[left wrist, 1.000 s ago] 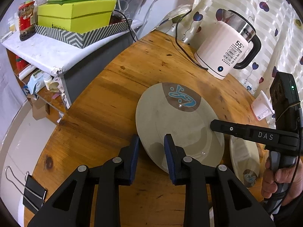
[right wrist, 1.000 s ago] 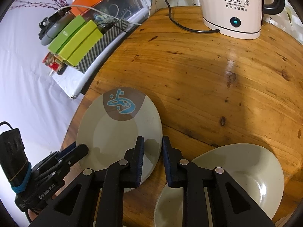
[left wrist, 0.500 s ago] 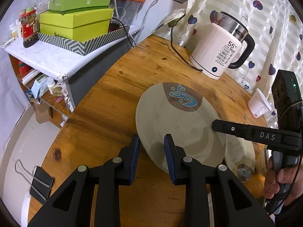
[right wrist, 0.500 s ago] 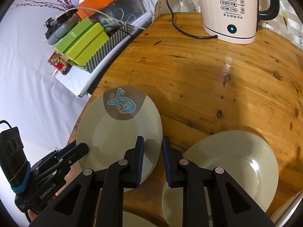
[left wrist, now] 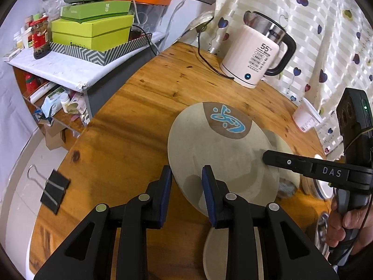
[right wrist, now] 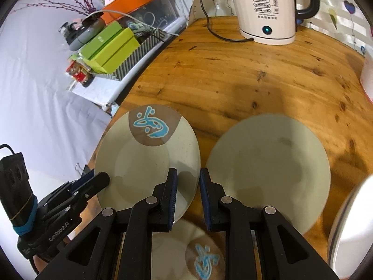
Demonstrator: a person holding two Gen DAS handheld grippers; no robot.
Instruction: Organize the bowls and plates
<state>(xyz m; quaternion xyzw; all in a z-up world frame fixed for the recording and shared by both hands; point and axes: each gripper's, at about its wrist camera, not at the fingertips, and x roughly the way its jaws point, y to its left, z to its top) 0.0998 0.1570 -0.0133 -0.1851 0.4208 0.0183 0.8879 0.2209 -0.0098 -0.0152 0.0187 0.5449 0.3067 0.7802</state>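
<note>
- The cream plate with the blue-on-brown emblem [left wrist: 223, 154] [right wrist: 149, 161] is lifted clear of the round wooden table [left wrist: 144, 107] [right wrist: 233, 74], roughly level, held from two opposite edges; its emblem sits on the far side of the plate.
- The left gripper [left wrist: 186, 186] [right wrist: 93, 179] grips the plate's near-left rim; in the left wrist view one blue pad lies over the plate's face and the other just outside the edge, so the claw is narrow and closed on the rim.
- The right gripper [right wrist: 188, 186] [left wrist: 265, 155] has its claw narrow too, clamped on the opposite rim; in the right wrist view the plate's edge runs between the two blue pads; a hand [left wrist: 347, 224] is wrapped around its handle at the right.
- A plain cream plate [right wrist: 268, 177] lies on the table just right of the held one; their rims look close, apart by a thin strip of wood.
- Another emblem plate [right wrist: 195, 252] lies lower, under the right gripper's frame, partly hidden and blurred.
- A white electric kettle [left wrist: 258, 53] [right wrist: 272, 7] with a black handle stands at the far side of the table, its cord trailing left.
- A black binder clip [left wrist: 52, 191] rests at the table's near-left edge.
- Green boxes [left wrist: 93, 30] [right wrist: 112, 46] are stacked on a white shelf beyond the table's left side.
</note>
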